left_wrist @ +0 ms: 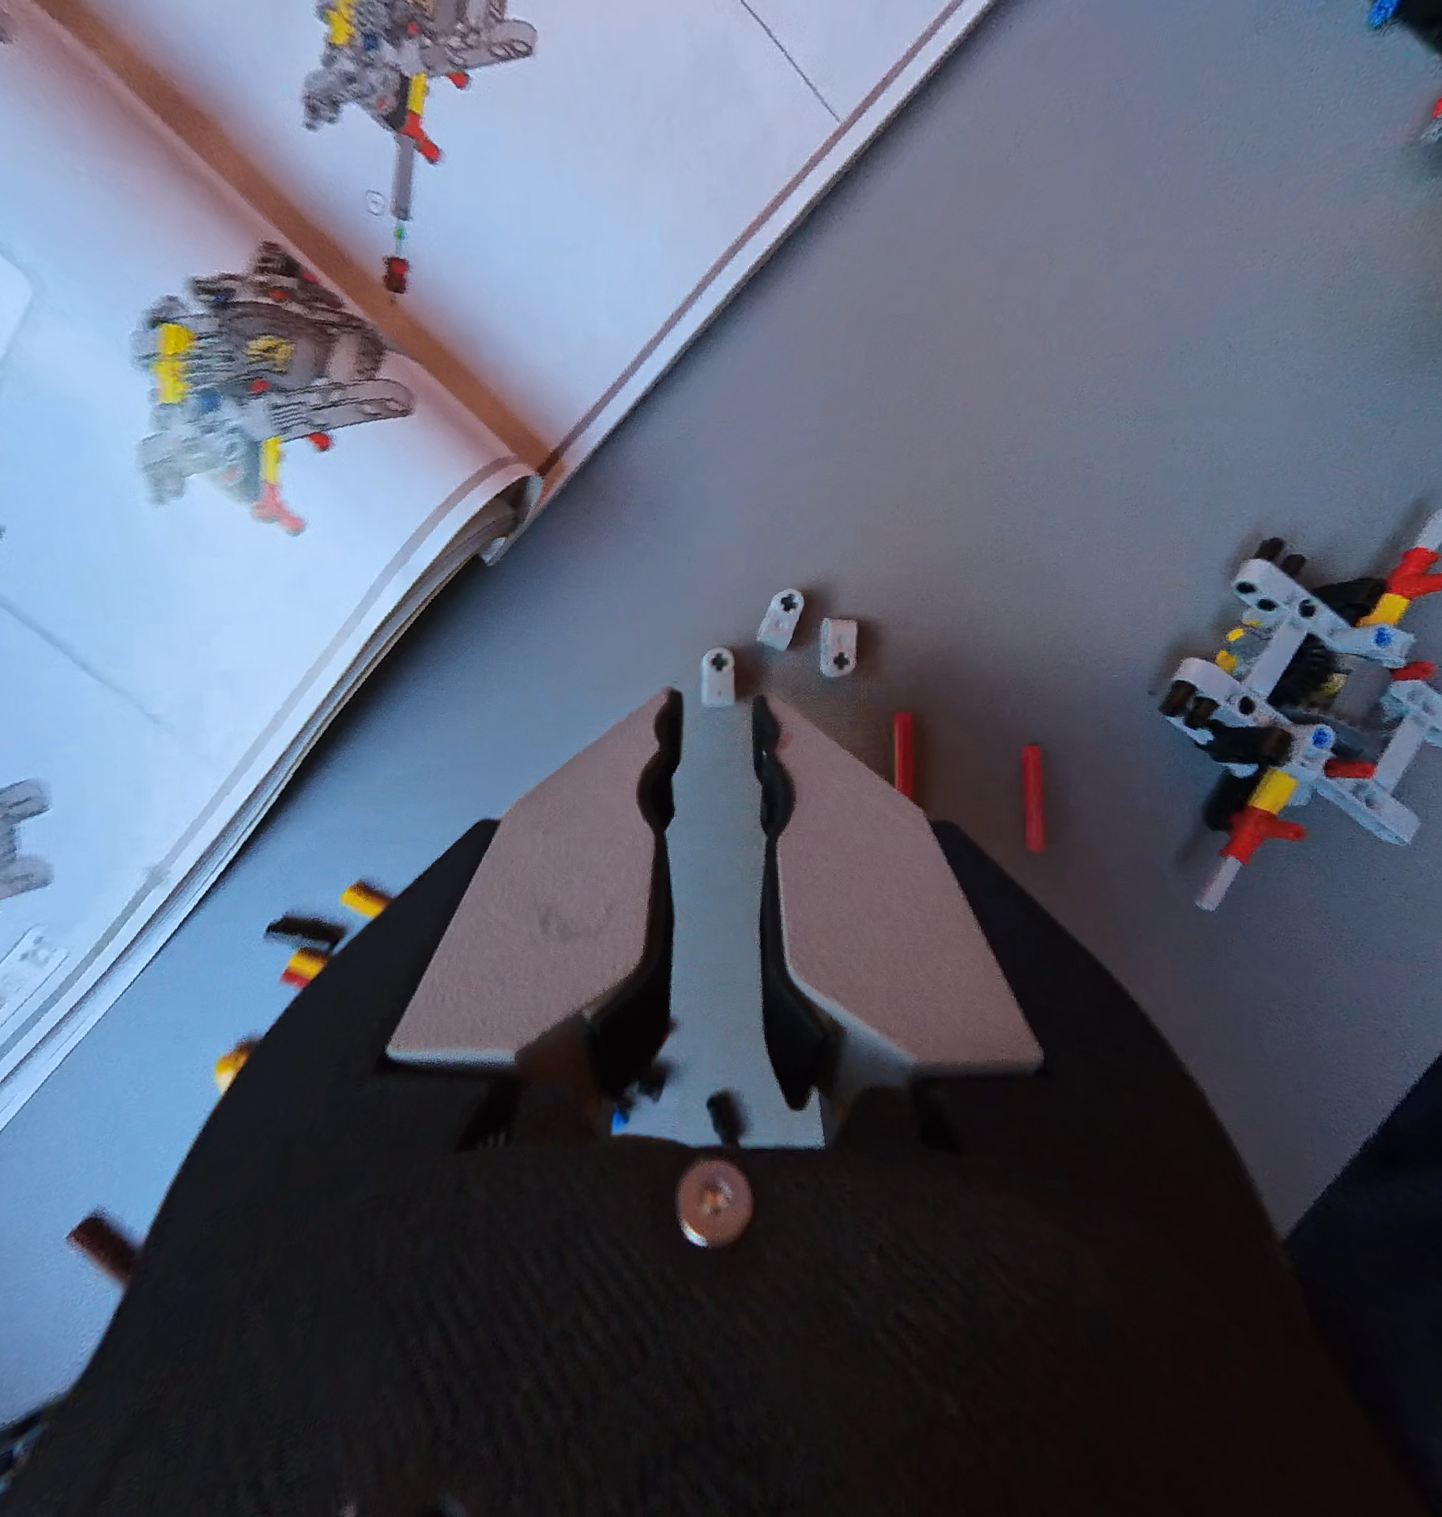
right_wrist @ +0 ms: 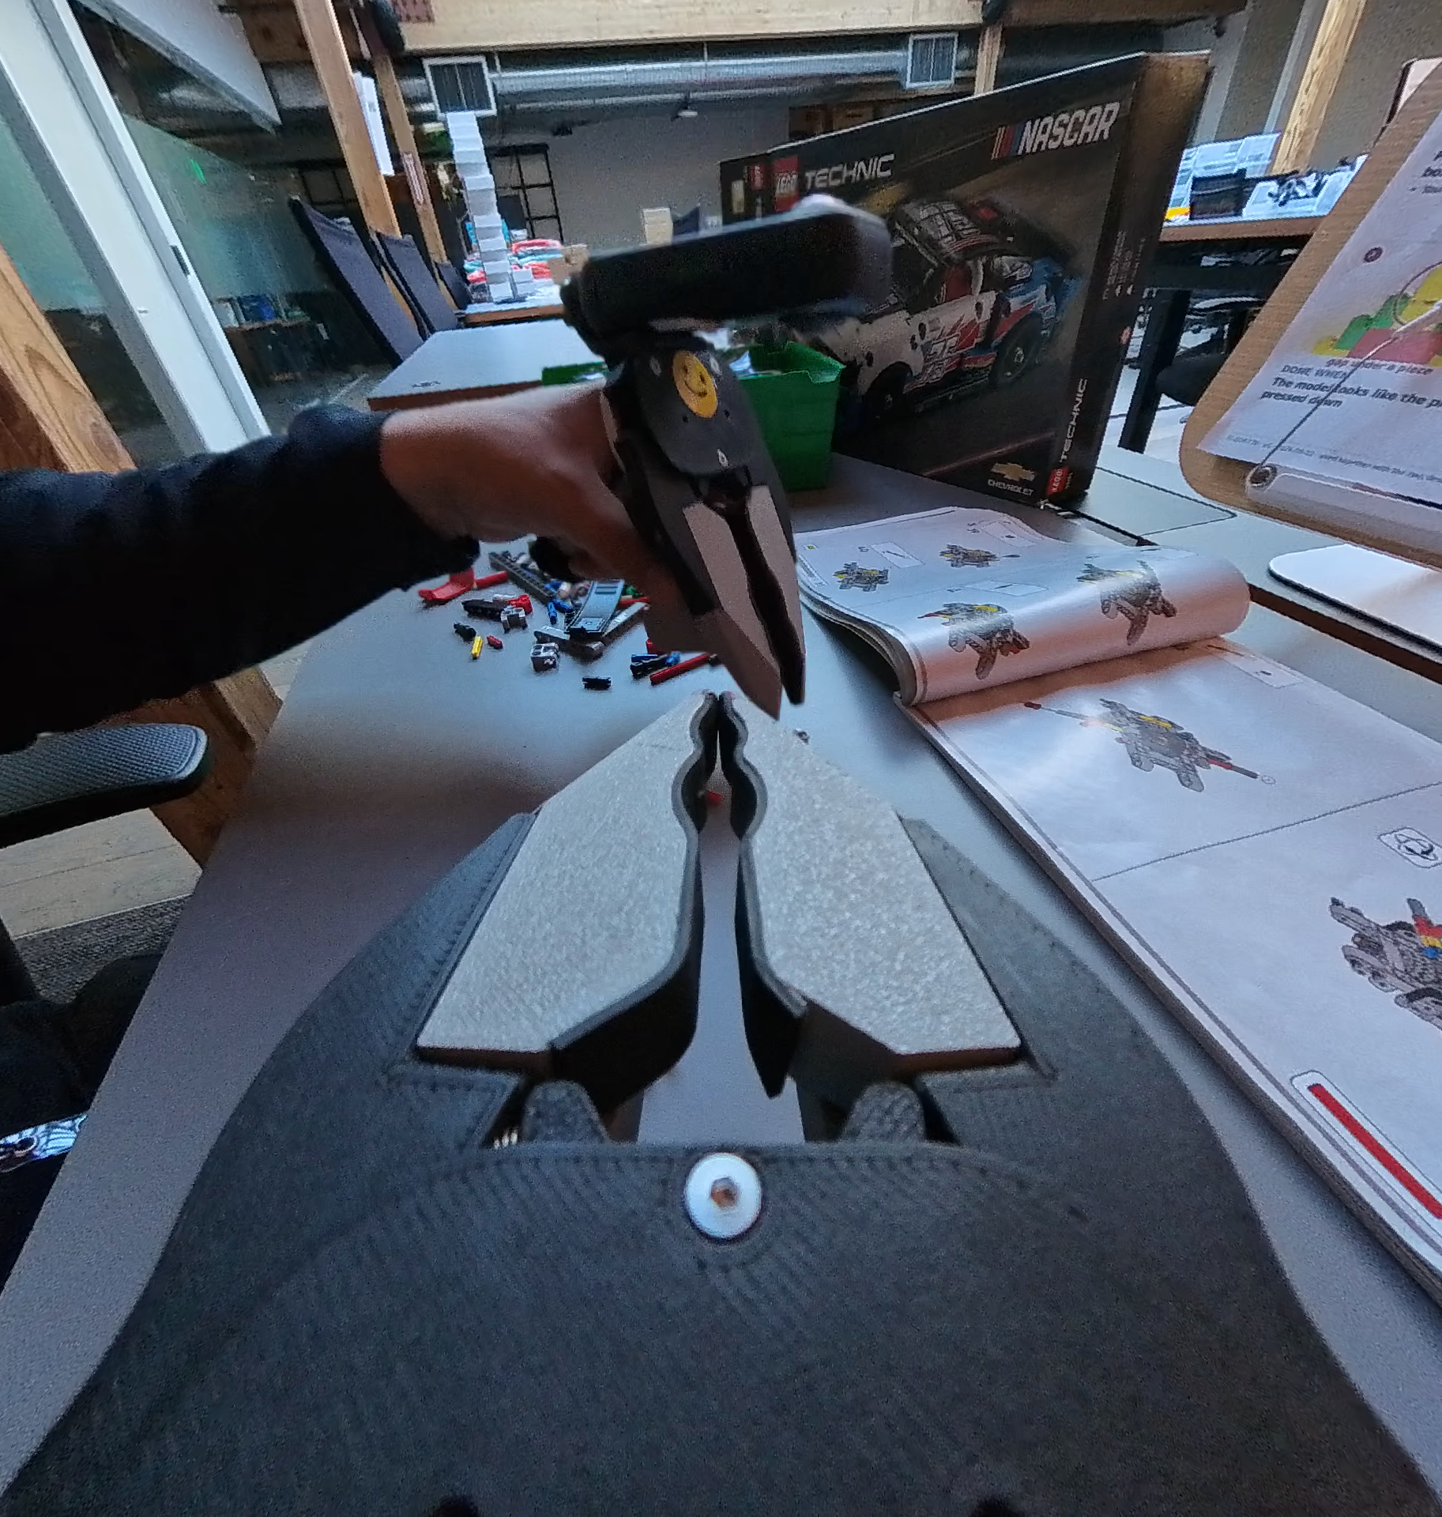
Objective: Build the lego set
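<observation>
My left gripper [left_wrist: 716, 708] is open, with nothing between its fingers. It points down at the grey table [left_wrist: 1029, 369]. A small white connector piece [left_wrist: 717, 677] lies just past its tips, and two more [left_wrist: 783, 620] [left_wrist: 839, 647] lie a little farther off. Two red pins [left_wrist: 904, 755] [left_wrist: 1032, 798] lie to the right of the fingers. My right gripper [right_wrist: 719, 706] is shut, tips touching, and holds nothing that I can see. The left gripper [right_wrist: 785, 702], held by a hand in a dark sleeve, hangs just beyond and right of its tips.
A part-built grey, black, red and yellow model [left_wrist: 1308, 714] lies at the right. An open instruction booklet [left_wrist: 208, 410] [right_wrist: 1111, 739] covers one side. Loose pieces [right_wrist: 561, 624], a green bin [right_wrist: 791, 410], a kit box [right_wrist: 988, 287] and a sheet stand [right_wrist: 1358, 287] stand behind. Some 15 cm of space lies between my two pairs of fingers.
</observation>
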A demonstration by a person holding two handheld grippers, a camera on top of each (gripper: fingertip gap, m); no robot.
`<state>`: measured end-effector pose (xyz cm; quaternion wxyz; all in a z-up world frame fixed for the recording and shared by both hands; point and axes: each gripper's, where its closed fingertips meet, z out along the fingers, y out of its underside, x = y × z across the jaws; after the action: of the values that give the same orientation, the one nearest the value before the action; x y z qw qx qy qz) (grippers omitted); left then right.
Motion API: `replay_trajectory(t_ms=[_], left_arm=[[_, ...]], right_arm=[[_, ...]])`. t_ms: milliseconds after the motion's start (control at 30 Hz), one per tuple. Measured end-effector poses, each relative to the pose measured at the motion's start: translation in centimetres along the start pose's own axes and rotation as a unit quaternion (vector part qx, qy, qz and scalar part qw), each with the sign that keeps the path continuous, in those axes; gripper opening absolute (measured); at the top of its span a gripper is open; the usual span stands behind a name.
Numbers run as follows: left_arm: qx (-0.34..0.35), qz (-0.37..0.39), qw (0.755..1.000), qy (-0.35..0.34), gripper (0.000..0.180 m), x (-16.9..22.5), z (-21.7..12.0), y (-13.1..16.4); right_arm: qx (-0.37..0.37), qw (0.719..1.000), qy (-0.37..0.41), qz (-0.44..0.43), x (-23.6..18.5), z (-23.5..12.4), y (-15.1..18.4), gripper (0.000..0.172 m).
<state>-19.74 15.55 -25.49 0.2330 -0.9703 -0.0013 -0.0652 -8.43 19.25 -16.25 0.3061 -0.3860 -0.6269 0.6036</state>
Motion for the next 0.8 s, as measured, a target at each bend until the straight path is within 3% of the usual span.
replay_trajectory(t_ms=[233,467,633,800], left_arm=[[0.05,-0.004,0.999,-0.019,0.014,-1.4,-6.6,1.1],[0.059,-0.098,0.982,-0.148,0.016,-8.2,-15.4,10.4],[0.127,-0.165,0.968,-0.143,0.016,-9.2,-17.1,14.4],[0.121,-0.168,0.964,-0.165,0.016,-10.9,-17.1,16.5]], right_arm=[[-0.001,1.0,0.0,0.0,0.0,0.0,0.1,0.0],[-0.001,1.0,0.001,0.003,0.2,0.0,0.1,0.0],[-0.02,1.0,0.002,0.007,0.3,0.6,1.2,0.0],[-0.023,0.999,0.014,0.018,1.0,0.7,1.6,0.0]])
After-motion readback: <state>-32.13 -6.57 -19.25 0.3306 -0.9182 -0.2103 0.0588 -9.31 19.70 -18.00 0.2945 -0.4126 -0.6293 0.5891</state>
